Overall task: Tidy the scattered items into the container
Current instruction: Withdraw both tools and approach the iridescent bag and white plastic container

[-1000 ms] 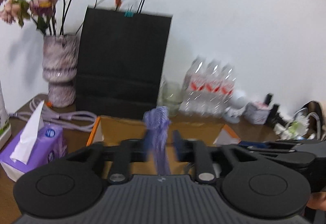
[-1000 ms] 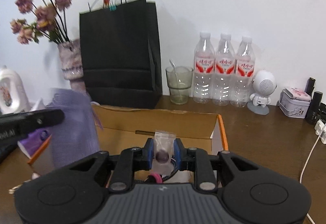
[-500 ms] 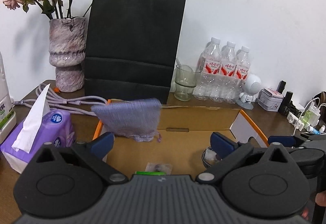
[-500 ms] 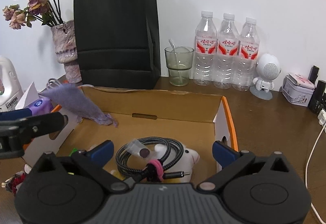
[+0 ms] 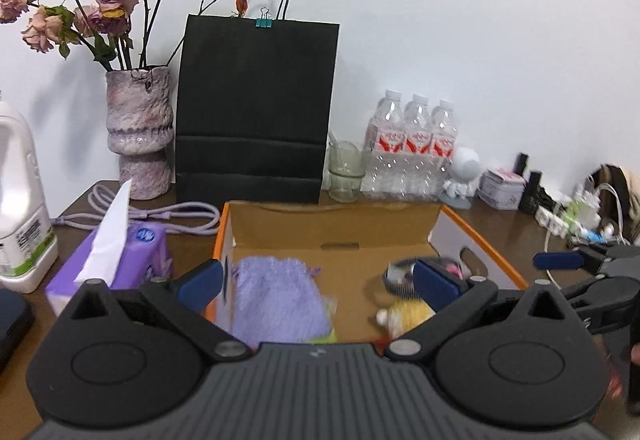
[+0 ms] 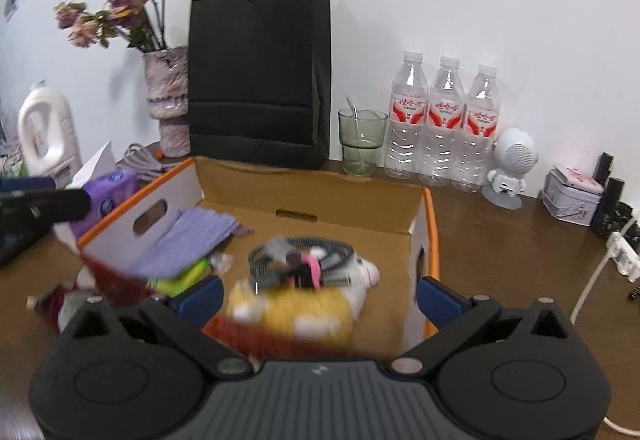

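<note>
box: open cardboard box (image 6: 430, 224) with orange edges, on the desk (image 6: 500, 240), in front of the black paper bag (image 6: 260, 79)
left tool: left tool (image 5: 316, 280) has just opened; jaws spread wide, nothing between the pads, hovering over the near left side of the box
right tool: right tool (image 6: 320, 298) has also just opened; jaws wide apart, nothing gripped, above the near edge of the box
pouch: purple knit pouch (image 6: 188, 240) inside the box, lying against its left wall, free of both tools
cable: coiled dark cable (image 6: 300, 256) with a pink tie inside the box, mid-floor, resting on the plush
plush: yellow and white plush toy (image 6: 312, 304) in the box, near side, blurred
green item: bright green thing (image 6: 180, 278) in the box, partly under the pouch; can't tell what it is
outside box: tissue pack (image 5: 120, 260) just left of the box; glass cup (image 6: 362, 147) and three water bottles (image 6: 444, 123) behind it, right of the bag
loose: small reddish item (image 6: 60, 304) on the desk left of the box's near corner, too blurred to name
</note>
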Motion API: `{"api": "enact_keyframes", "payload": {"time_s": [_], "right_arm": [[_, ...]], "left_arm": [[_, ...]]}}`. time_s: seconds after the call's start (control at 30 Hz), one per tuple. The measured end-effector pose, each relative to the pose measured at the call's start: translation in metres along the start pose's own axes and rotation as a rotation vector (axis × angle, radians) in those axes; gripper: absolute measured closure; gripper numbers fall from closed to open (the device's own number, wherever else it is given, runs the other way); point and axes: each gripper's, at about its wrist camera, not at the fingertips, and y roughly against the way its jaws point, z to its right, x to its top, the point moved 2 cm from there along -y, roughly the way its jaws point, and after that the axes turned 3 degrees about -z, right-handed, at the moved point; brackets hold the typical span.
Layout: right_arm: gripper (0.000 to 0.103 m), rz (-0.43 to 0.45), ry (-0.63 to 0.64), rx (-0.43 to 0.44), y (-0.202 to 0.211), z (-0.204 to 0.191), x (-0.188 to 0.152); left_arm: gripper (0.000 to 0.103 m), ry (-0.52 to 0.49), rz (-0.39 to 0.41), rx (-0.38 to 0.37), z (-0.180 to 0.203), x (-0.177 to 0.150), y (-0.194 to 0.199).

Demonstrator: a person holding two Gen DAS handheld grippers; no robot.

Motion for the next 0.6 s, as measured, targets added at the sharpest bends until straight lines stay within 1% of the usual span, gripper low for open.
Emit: {"api": "enact_keyframes", "payload": {"time_s": [0.17, 0.3, 0.4, 0.47, 0.6], "right_arm": [[0.0, 0.008, 0.056, -0.012, 0.03, 0.002, -0.041], [0.0, 0.006, 0.045, -0.002, 0.044, 0.004, -0.074], [0.0, -0.012, 0.036, -0.024, 0.045, 0.002, -0.1], [0.0, -0.026, 0.023, -0.02, 0.043, 0.001, -0.112], [0.0, -0.057, 0.022, -0.019, 0.033, -0.001, -0.12]], "left_arm": [[0.0, -0.03, -0.057, -0.013, -0.007, -0.031, 0.021], [0.0, -0.012, -0.08, -0.023, -0.008, -0.063, 0.034], [0.0, 0.03, -0.098, -0.021, -0.006, -0.087, 0.037], [0.0, 0.057, -0.116, -0.028, -0.004, -0.1, 0.036], [0.0, 0.091, -0.158, -0.033, 0.001, -0.109, 0.025]]}}
